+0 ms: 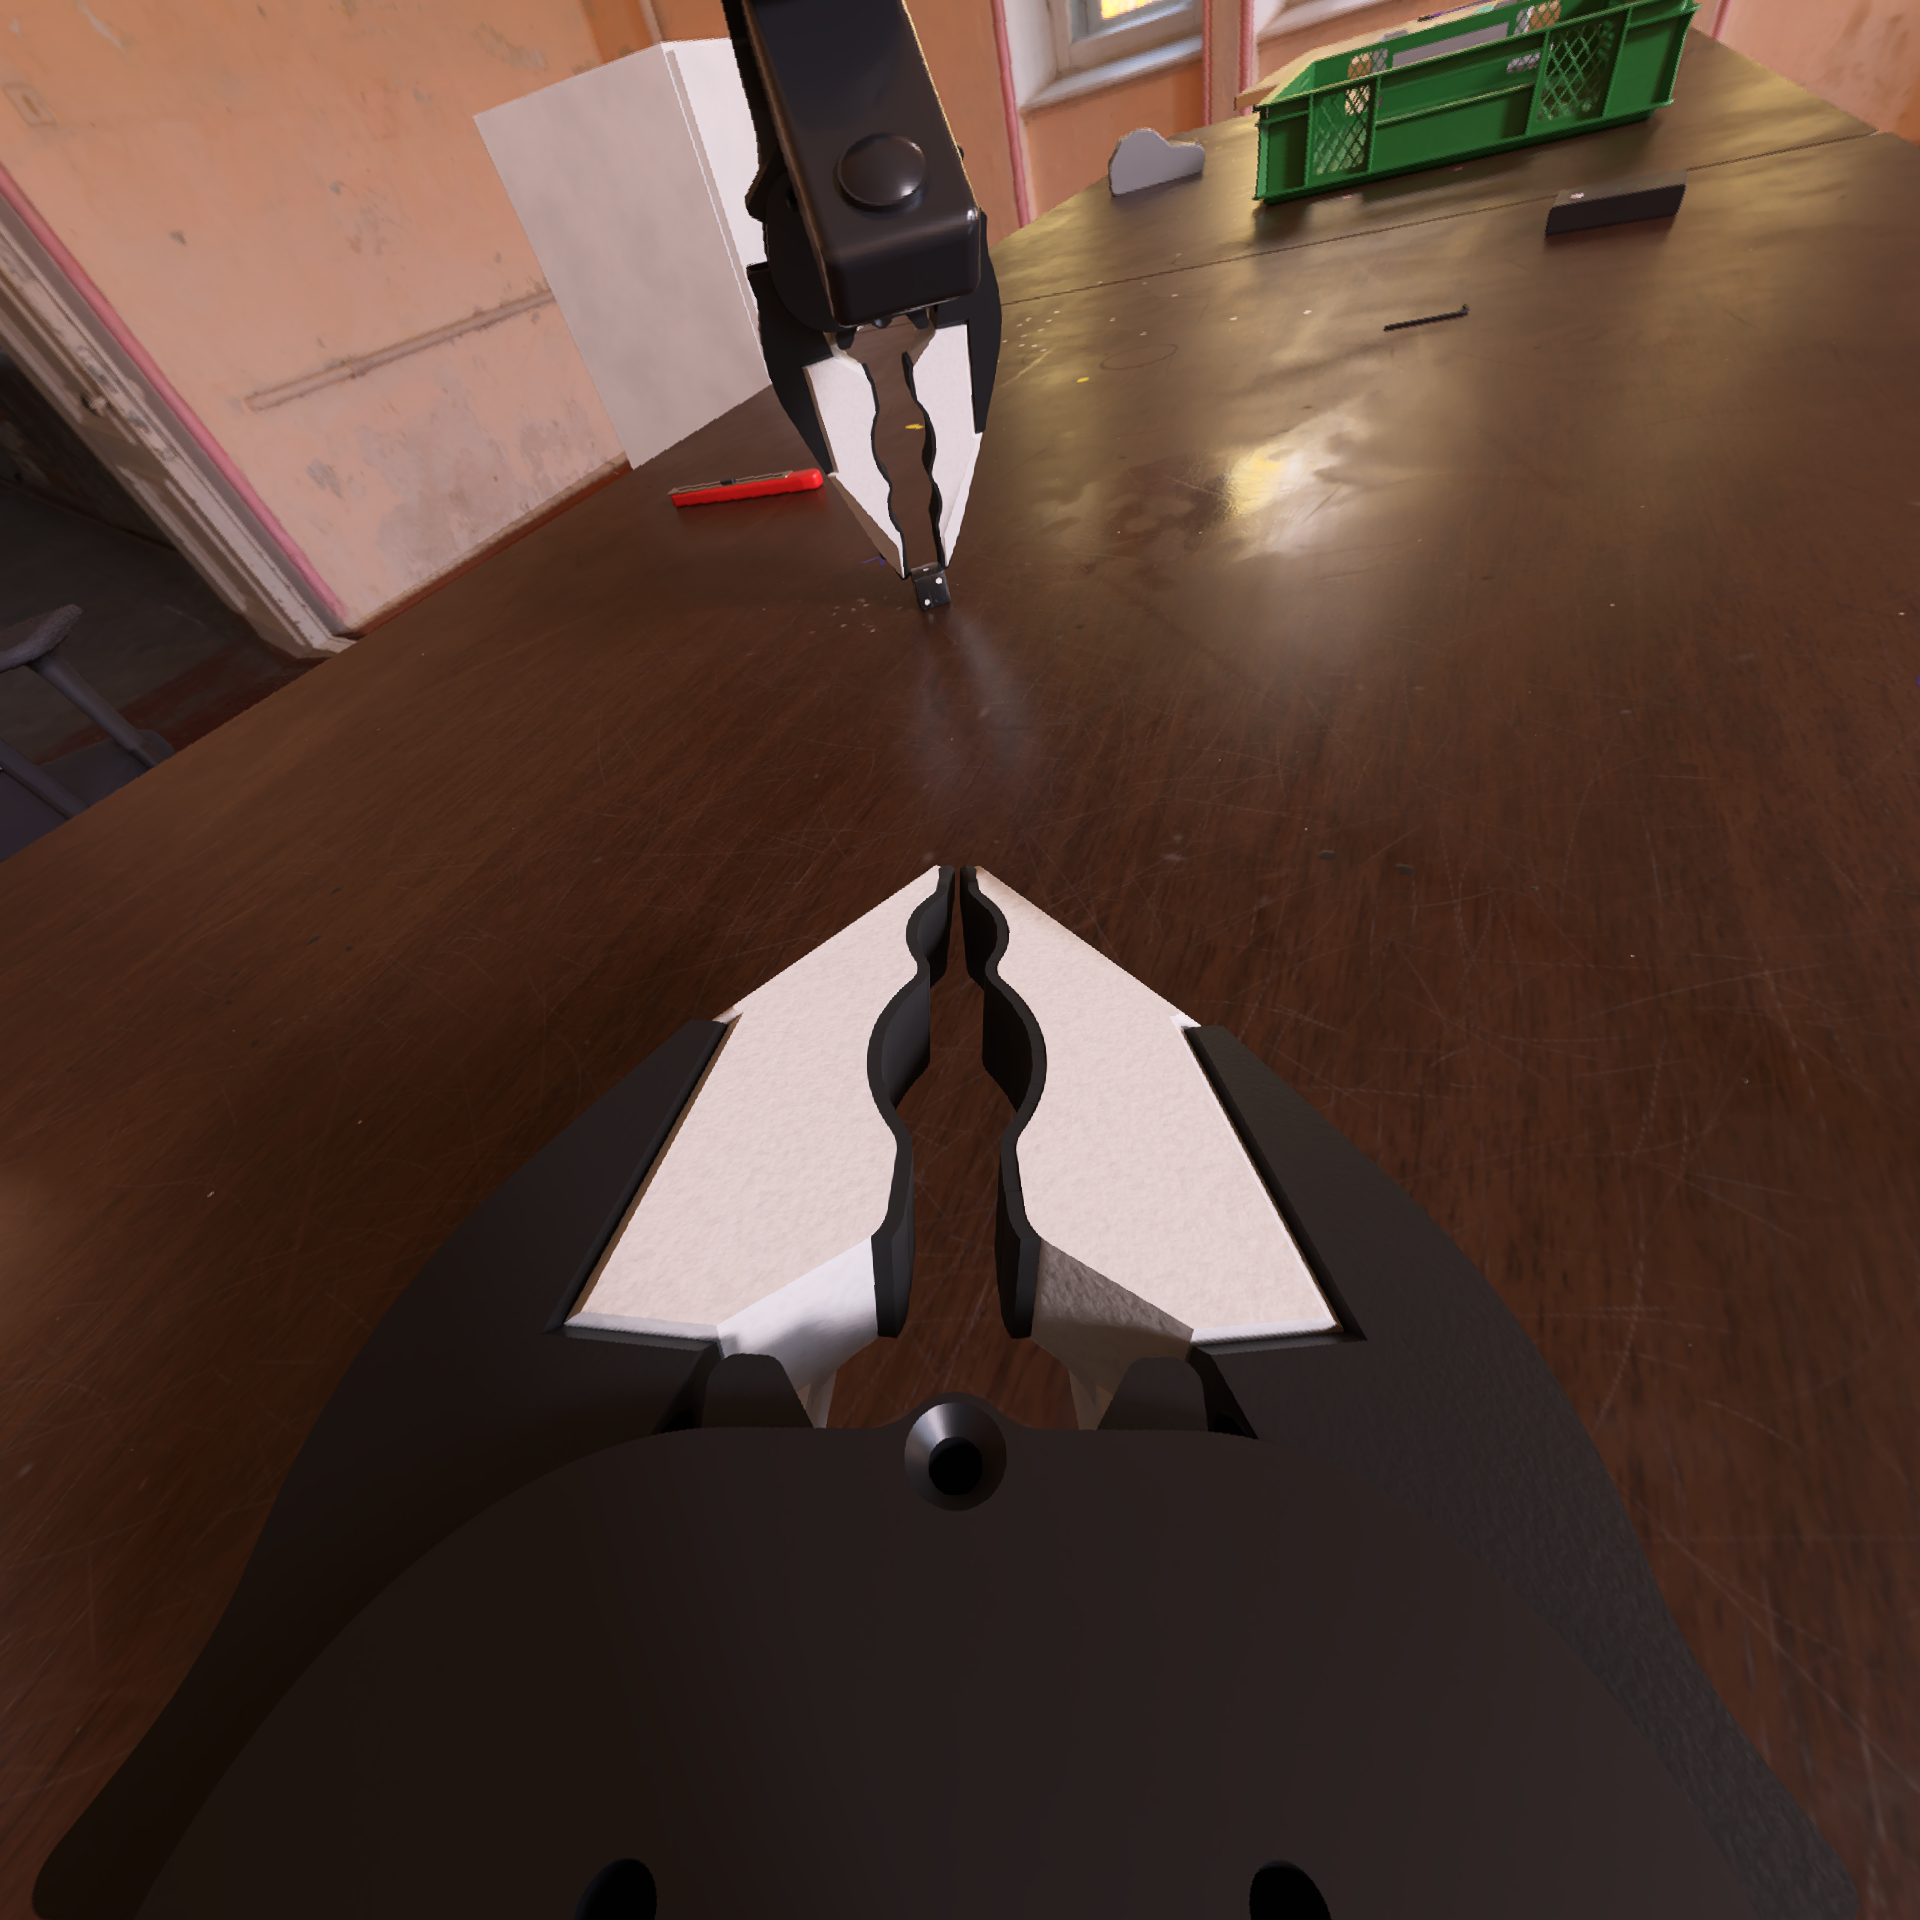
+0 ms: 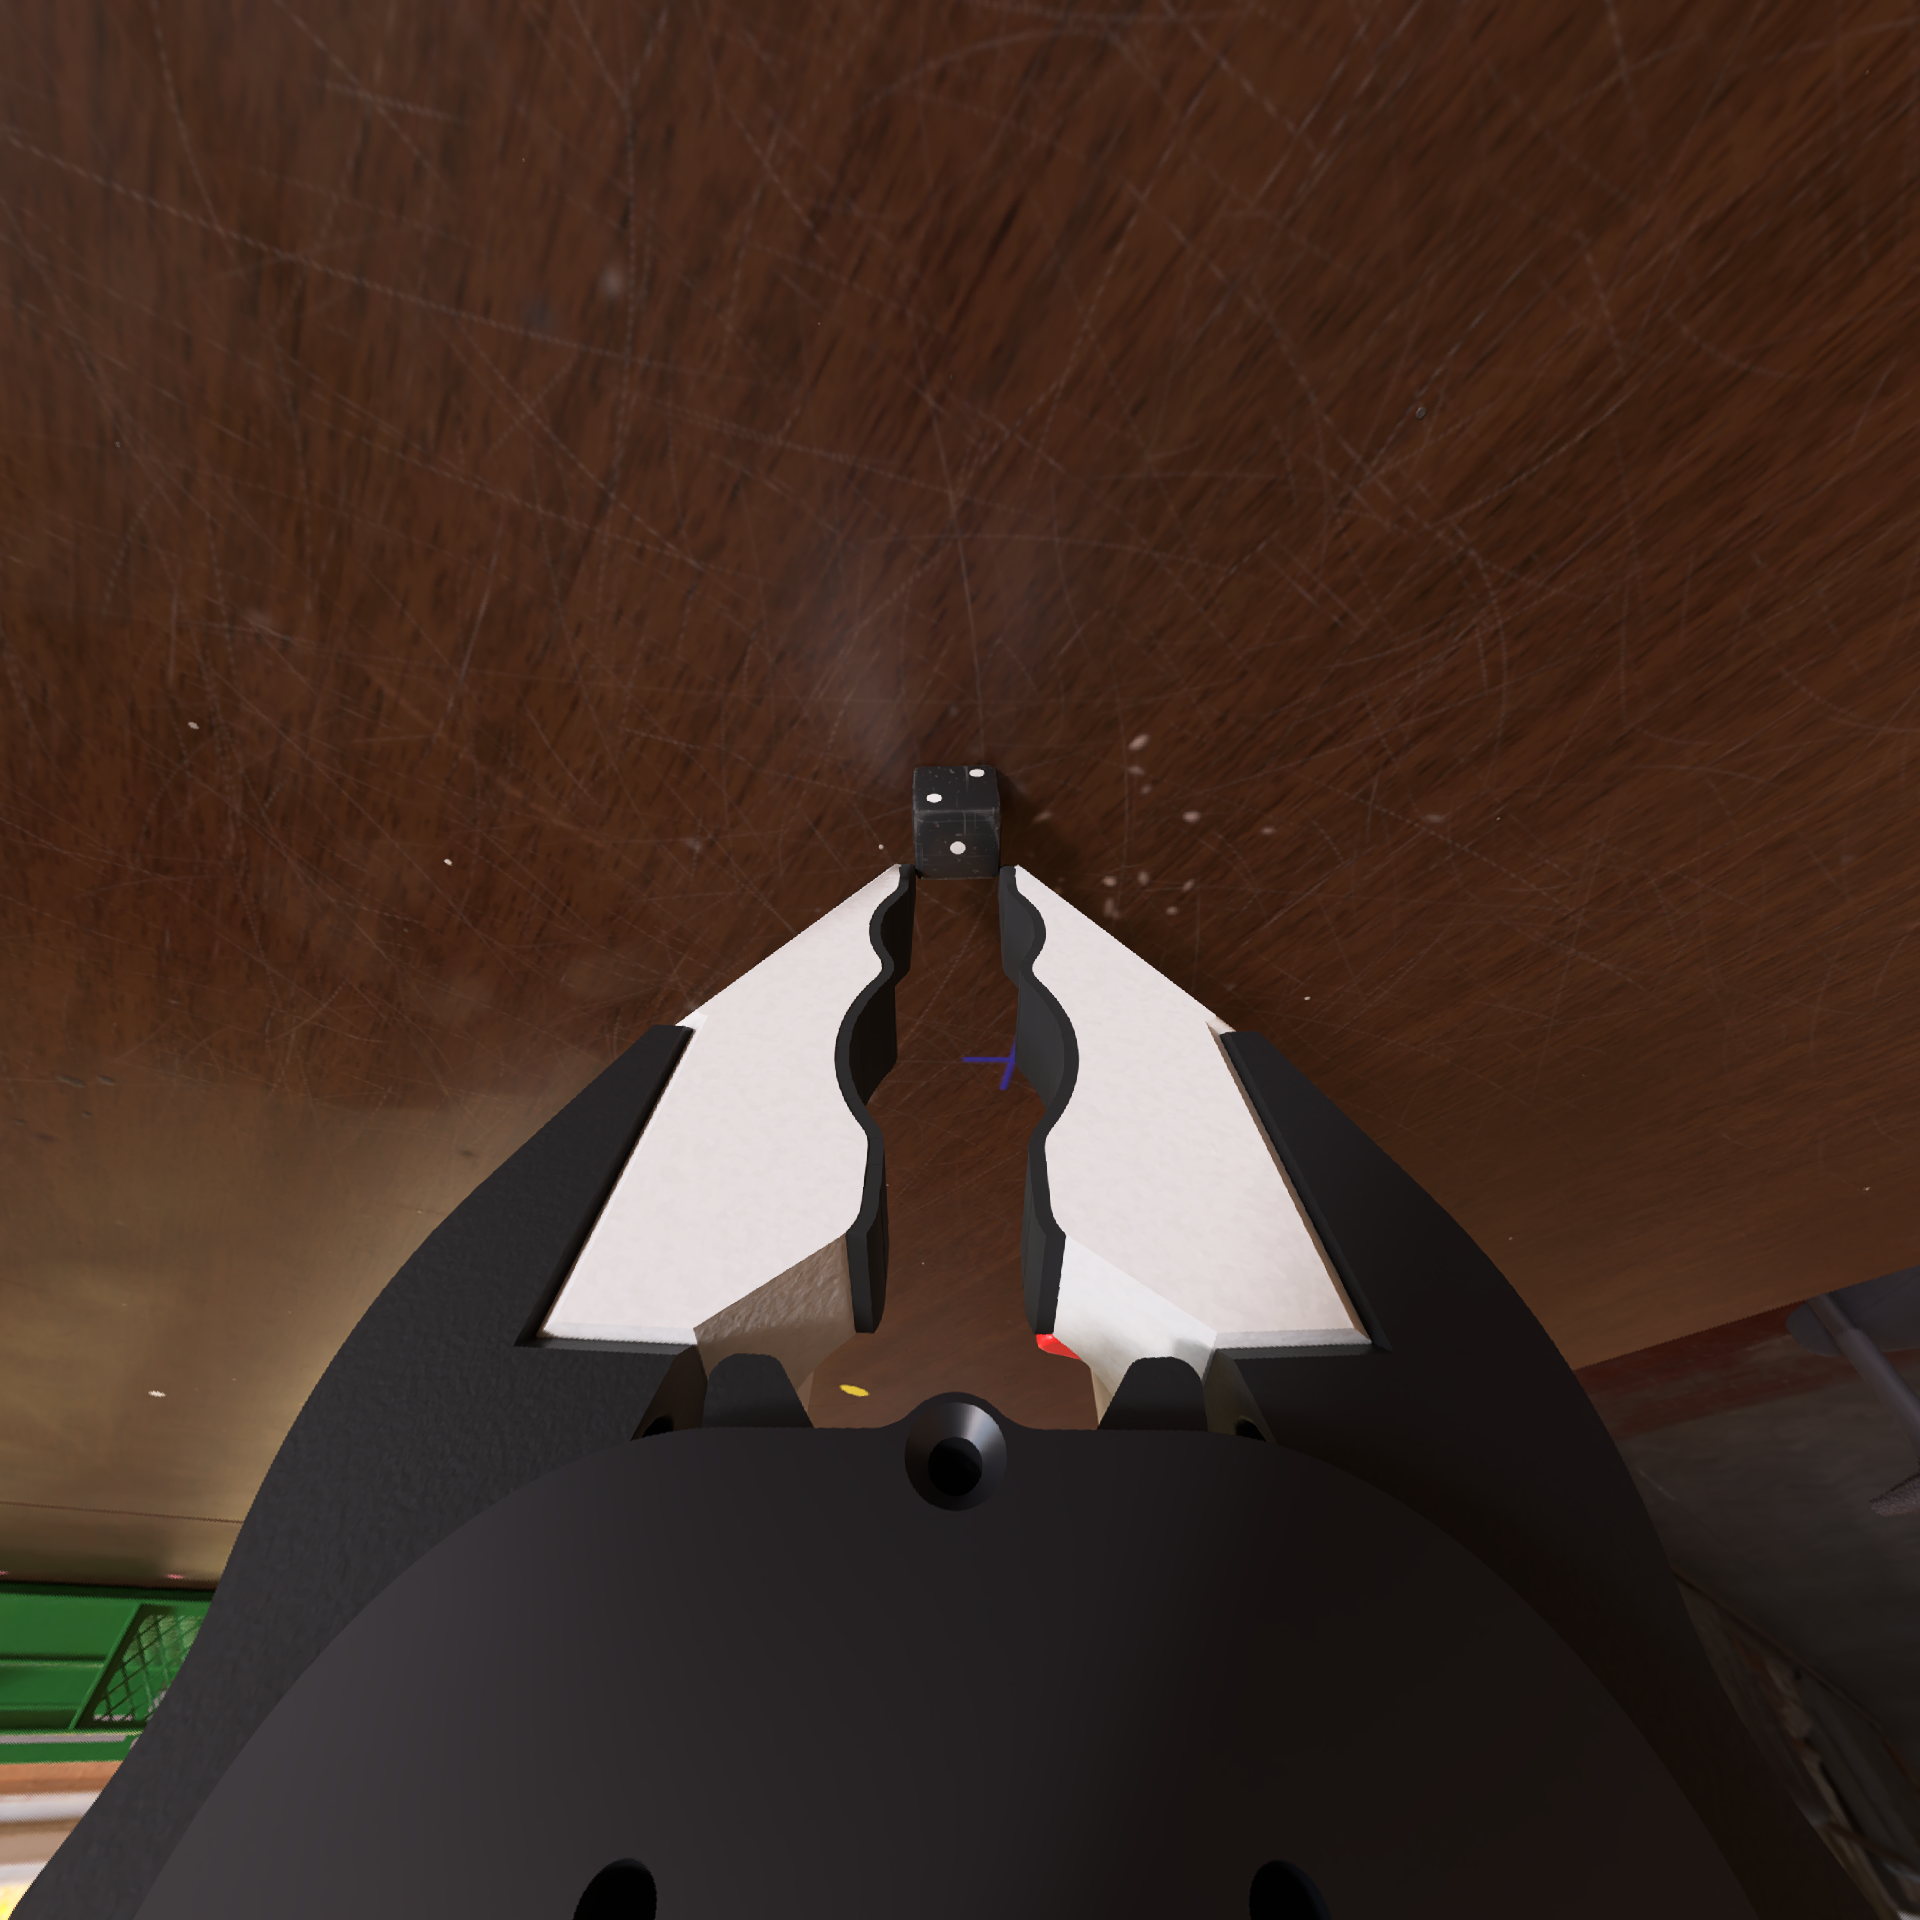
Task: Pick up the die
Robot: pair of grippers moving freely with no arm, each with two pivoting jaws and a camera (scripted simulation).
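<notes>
- The die [image 2: 955, 823], small and black with white pips, sits on the scratched dark brown surface [image 2: 1351, 416], right at the tips of the right claw [image 2: 956, 873].
- The right claw's two fingers [image 2: 769, 1091] stand a die's width apart, their tips at the die's two sides; whether they pinch it or only flank it cannot be told.
- In the left wrist view, the right claw [image 1: 928, 569] points steeply down, with the die [image 1: 932, 590] at its tips and on the surface [image 1: 1351, 831].
- The left claw [image 1: 954, 871] hovers over bare surface well short of the die, its tips almost touching and holding nothing.
- Beyond lie a red tool [image 1: 746, 486] before a white box [image 1: 623, 260], plus a green crate [image 1: 1465, 99] and a black block [image 1: 1614, 203] far off.
</notes>
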